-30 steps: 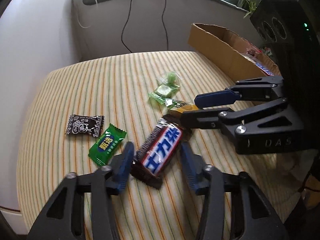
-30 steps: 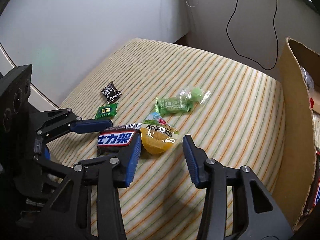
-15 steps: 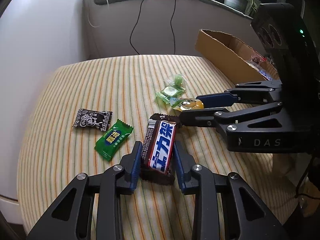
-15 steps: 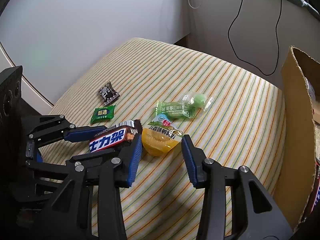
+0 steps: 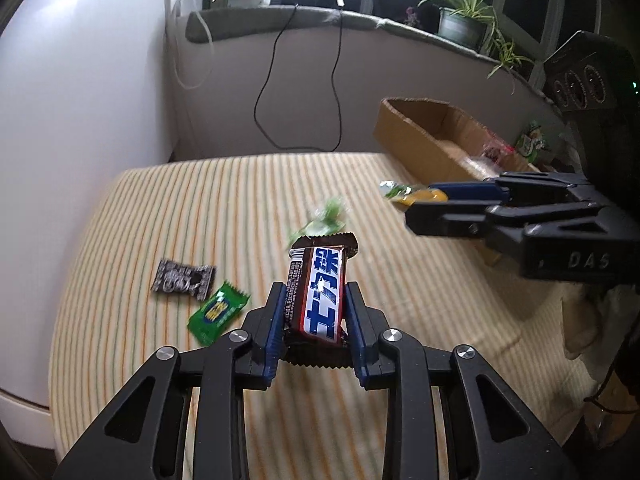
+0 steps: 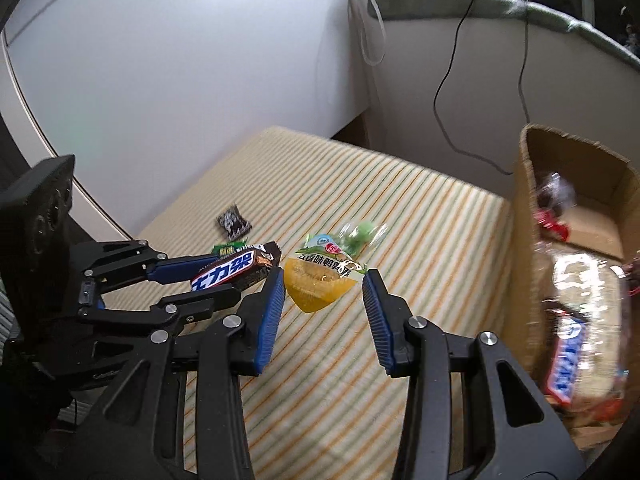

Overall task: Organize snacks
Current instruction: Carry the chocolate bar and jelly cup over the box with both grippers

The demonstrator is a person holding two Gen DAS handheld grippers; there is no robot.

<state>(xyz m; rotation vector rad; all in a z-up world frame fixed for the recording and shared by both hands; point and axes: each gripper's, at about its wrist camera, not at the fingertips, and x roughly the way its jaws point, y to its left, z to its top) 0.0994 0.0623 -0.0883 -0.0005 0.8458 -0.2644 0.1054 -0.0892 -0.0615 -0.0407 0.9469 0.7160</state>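
Observation:
My left gripper (image 5: 316, 300) is shut on a brown Snickers bar (image 5: 320, 292) and holds it above the striped cloth; the bar also shows in the right wrist view (image 6: 232, 270). My right gripper (image 6: 324, 280) holds a yellow snack packet (image 6: 320, 280) between its blue pads (image 6: 272, 308), lifted off the cloth; its jaws look wide, touching only the packet's edges. The packet also shows in the left wrist view (image 5: 416, 196). The cardboard box (image 6: 528, 216) stands on the right, several snacks inside.
On the striped cloth (image 5: 200, 208) lie a black candy (image 5: 184, 280), a green candy (image 5: 218, 312) and a clear green-wrapped sweet (image 5: 324, 220). A white wall is to the left. Cables hang behind. Plants stand on the sill (image 5: 464, 24).
My left gripper closed on the Snickers bar and lifted it off the cloth. My right gripper took the yellow packet, raised it and moved toward the box.

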